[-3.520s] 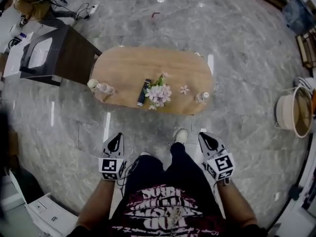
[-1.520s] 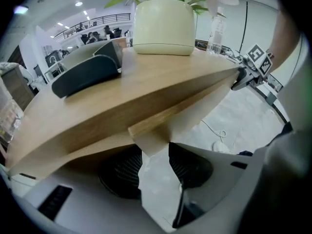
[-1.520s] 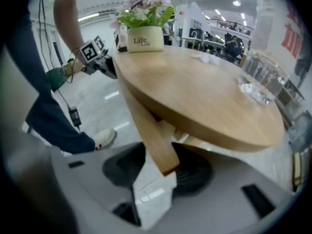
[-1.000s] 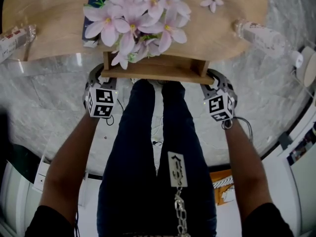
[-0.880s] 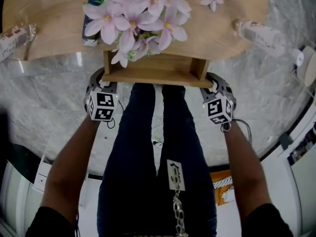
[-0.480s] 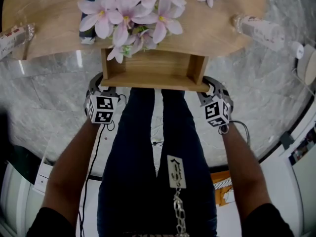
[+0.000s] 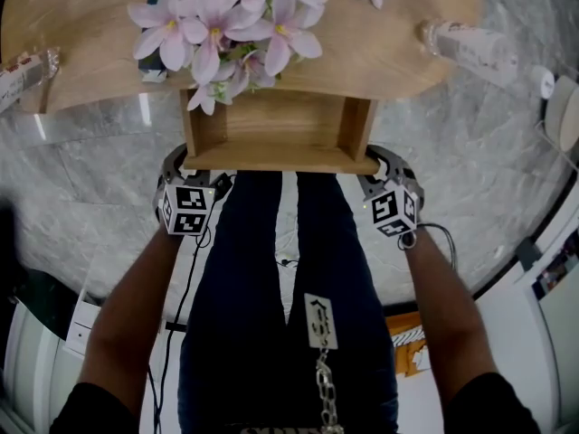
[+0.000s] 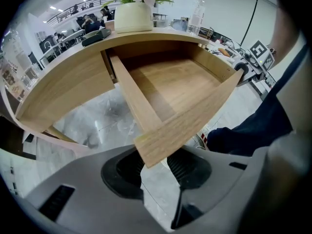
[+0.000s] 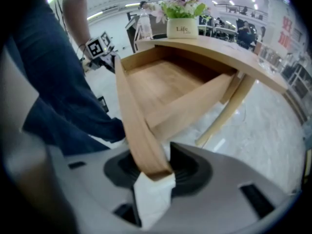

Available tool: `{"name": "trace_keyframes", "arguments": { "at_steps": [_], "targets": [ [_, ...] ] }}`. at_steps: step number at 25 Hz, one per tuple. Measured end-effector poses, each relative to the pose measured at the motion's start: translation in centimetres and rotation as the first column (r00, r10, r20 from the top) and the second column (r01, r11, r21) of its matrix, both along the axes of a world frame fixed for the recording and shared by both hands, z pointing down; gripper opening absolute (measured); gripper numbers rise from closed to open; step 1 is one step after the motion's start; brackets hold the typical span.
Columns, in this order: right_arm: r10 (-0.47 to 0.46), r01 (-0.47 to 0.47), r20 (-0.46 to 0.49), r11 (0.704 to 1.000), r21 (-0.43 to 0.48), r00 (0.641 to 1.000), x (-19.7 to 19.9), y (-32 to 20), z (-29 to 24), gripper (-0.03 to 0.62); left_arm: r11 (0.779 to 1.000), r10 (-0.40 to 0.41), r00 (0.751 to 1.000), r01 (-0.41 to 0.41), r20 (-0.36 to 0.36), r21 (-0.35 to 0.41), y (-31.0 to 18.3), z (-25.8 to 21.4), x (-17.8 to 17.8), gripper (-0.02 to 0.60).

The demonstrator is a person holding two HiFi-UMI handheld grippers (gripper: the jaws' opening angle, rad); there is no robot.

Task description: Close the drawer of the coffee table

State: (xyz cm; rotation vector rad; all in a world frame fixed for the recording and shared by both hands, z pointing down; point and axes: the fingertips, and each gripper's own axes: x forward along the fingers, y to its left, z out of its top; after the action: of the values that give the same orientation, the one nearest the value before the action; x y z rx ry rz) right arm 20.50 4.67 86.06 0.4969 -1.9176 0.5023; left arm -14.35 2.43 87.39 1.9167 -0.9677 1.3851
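**Drawer open, held at both front corners**

Drawer [image 7: 276,129] stands pulled out from under the coffee table [image 7: 380,52], just below the pink flowers [image 7: 217,25]. The left gripper [image 7: 184,164] has its jaws part-way closed around the left end of the front panel [image 8: 195,116], seemingly pressing on it. The right gripper [image 7: 380,164] clamps the panel's right end likewise.

Light wooden drawer [image 7: 271,134] stands pulled well out from under the oval coffee table [image 7: 398,57], level, its plain floor facing me.
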Motion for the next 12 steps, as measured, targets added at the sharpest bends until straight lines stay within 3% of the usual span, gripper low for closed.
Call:
{"name": "trace_keyframes", "arguments": {
  "at_steps": [12],
  "targets": [
    [0.003,-0.003,-0.005,1.000,-0.007,1.000,-0.34,0.59,0.95,0.166,1.000,-0.001,1.000,0.001,0.009,-0.007,0.23,0.97,-0.24,0.158]
  ]
}}
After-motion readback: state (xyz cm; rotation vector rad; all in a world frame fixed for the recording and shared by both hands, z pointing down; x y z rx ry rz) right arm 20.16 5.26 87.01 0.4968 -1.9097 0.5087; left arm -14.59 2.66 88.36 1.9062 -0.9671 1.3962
